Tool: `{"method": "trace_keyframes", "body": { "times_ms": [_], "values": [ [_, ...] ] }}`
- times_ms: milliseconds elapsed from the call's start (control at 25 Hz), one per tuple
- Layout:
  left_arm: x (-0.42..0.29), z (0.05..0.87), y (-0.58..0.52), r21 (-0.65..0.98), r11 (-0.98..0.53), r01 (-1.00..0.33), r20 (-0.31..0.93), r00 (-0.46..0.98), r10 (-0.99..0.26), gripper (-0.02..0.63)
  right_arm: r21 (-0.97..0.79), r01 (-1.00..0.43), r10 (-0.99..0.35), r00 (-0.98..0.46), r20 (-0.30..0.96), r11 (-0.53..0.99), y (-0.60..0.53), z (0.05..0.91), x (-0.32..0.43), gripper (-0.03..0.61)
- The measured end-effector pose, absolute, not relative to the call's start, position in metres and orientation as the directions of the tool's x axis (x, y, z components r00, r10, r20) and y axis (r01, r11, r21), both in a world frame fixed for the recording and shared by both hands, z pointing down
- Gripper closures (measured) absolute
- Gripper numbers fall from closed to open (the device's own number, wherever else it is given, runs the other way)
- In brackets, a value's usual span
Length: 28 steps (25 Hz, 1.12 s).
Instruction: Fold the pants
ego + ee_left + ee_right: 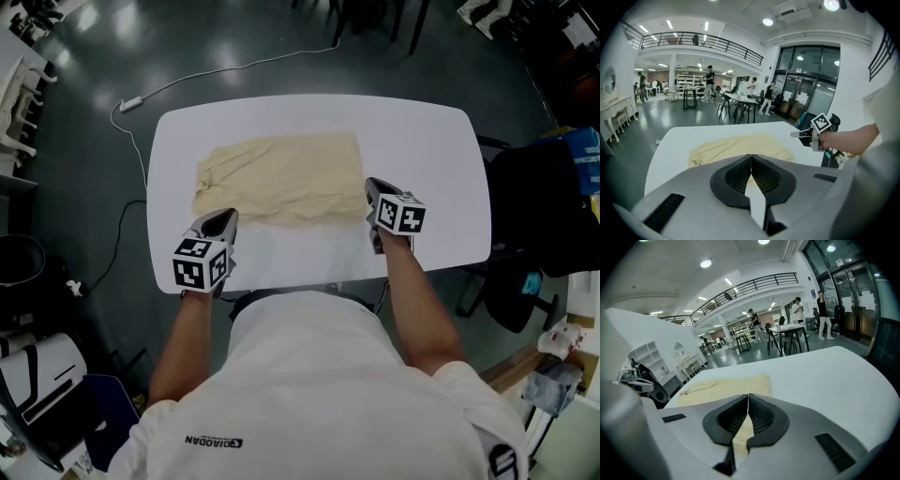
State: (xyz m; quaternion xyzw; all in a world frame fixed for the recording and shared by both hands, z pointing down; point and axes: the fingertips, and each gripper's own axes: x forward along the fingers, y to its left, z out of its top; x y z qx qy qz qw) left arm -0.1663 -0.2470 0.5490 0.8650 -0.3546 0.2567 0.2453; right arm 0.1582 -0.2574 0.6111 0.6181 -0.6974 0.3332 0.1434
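Note:
Beige pants [281, 173] lie flat in a folded rectangle on the white table [427, 141], toward its far left. My left gripper [226, 218] hovers at the pants' near left corner, jaws shut and empty. My right gripper [372, 187] is at the pants' right near edge, also shut with nothing between the jaws. In the left gripper view the closed jaws [751, 157] point at the pants [740, 145], and the right gripper [808, 134] shows at the right. The right gripper view has its closed jaws [748, 397] over the pants' edge [722, 387].
A white cable [187, 80] runs over the dark floor beyond the table's far left. A black chair [534, 216] and a blue box [583, 157] stand at the right. The person's torso presses against the table's near edge. People and tables [740, 101] fill the hall behind.

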Motion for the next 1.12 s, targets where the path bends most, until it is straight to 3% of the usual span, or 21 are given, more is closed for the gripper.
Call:
{"method": "trace_keyframes", "body": {
  "times_ms": [120, 280, 760, 1000, 1120],
  "values": [
    [-0.165, 0.558, -0.239, 0.219, -0.609, -0.763, 0.645, 0.581, -0.496, 0.586, -0.294, -0.956, -0.737, -0.187, 0.649, -0.017, -0.265, 0.642, 0.177, 0.531],
    [-0.166, 0.561, -0.228, 0.206, -0.585, -0.785, 0.665, 0.550, -0.504, 0.586, -0.355, -0.933, -0.693, -0.214, 0.689, -0.065, -0.268, 0.676, 0.188, 0.440],
    [-0.186, 0.562, -0.215, 0.244, -0.490, -0.837, 0.670, 0.510, -0.539, 0.586, -0.426, -0.900, -0.604, -0.291, 0.742, -0.089, -0.273, 0.717, 0.180, 0.402],
    [-0.198, 0.558, -0.220, 0.239, -0.488, -0.840, 0.667, 0.507, -0.546, 0.586, -0.401, -0.913, -0.600, -0.278, 0.750, -0.078, -0.275, 0.721, 0.180, 0.443],
    [-0.201, 0.561, -0.223, 0.242, -0.496, -0.834, 0.669, 0.514, -0.537, 0.585, -0.409, -0.912, -0.597, -0.303, 0.743, -0.046, -0.276, 0.719, 0.171, 0.537]
  ]
}}
